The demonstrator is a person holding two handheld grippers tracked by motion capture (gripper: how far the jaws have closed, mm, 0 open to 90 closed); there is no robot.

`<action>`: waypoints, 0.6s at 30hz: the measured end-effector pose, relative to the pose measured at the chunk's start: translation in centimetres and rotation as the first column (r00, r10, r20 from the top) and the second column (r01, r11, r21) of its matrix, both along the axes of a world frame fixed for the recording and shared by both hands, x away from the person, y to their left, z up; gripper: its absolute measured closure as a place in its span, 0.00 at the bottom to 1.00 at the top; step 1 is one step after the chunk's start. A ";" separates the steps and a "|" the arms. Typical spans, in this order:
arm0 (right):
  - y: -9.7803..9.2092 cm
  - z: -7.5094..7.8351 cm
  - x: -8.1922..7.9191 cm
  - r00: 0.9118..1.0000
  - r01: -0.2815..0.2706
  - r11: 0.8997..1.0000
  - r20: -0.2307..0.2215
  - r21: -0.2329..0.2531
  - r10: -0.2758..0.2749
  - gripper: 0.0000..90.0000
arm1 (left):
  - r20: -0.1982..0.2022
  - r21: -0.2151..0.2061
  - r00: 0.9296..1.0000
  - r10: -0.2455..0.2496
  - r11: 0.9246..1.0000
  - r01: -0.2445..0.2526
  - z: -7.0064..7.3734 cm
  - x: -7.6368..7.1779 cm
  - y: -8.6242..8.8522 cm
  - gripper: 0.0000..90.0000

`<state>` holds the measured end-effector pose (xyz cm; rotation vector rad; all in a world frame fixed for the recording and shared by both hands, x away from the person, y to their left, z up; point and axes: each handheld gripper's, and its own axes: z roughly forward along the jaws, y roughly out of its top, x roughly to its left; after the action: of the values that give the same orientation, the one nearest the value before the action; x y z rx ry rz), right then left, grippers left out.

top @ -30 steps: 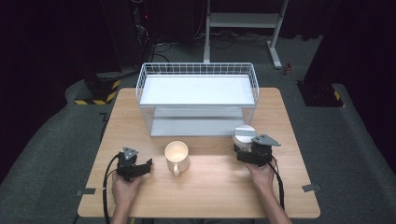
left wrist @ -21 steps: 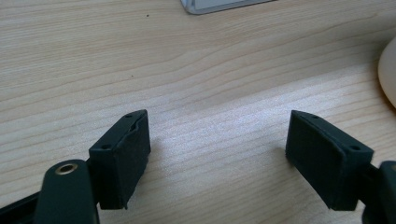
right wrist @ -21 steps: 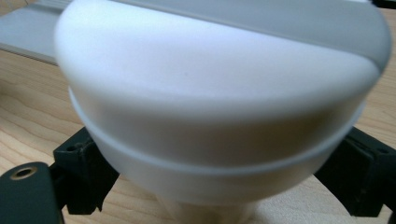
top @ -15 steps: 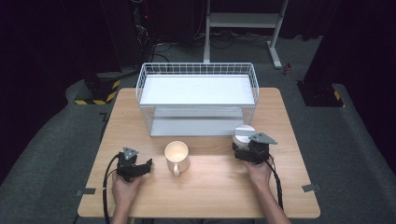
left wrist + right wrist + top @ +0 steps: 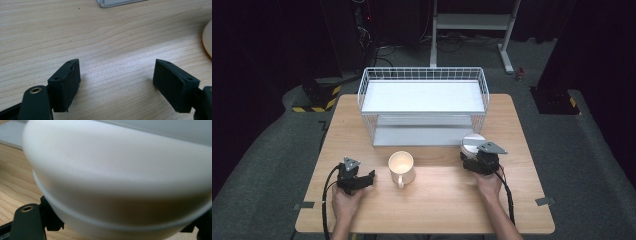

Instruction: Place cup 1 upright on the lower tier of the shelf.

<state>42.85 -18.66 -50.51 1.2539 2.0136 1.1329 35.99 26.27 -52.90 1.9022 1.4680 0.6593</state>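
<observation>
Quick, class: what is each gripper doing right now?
Left gripper: open, holding nothing.
Right gripper: jaws around the round white bowl; grip cannot be told.

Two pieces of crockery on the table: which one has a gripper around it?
The white bowl by the rack's right front corner; the right gripper straddles it. The cream mug stands alone mid-table.

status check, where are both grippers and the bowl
Left hand-held gripper open over bare table. Right hand-held gripper around white bowl, grip unconfirmed. Mug between them, wire rack just behind.
</observation>
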 end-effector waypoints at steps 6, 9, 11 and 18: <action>0.0 0.0 0.0 1.000 -0.005 1.000 0.001 -0.005 0.005 0.20 | 0.000 0.000 1.000 0.000 1.000 0.000 0.0 0.0 0.0 0.25; -0.1 0.0 0.0 1.000 -0.007 1.000 0.001 -0.005 0.007 0.21 | 0.000 0.000 1.000 0.000 1.000 0.000 0.0 0.0 0.0 0.25; -0.1 0.0 0.0 1.000 -0.009 1.000 0.000 -0.006 0.009 0.21 | 0.000 0.000 1.000 0.000 1.000 0.000 0.0 0.0 0.0 0.25; -0.1 0.1 0.0 1.000 -0.013 1.000 0.001 -0.012 0.013 0.21 | 0.000 0.000 1.000 0.000 1.000 0.000 0.0 0.0 0.0 0.25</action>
<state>42.83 -18.75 -50.46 1.2355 2.0279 1.1263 35.99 26.27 -52.90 1.9019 1.4681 0.6598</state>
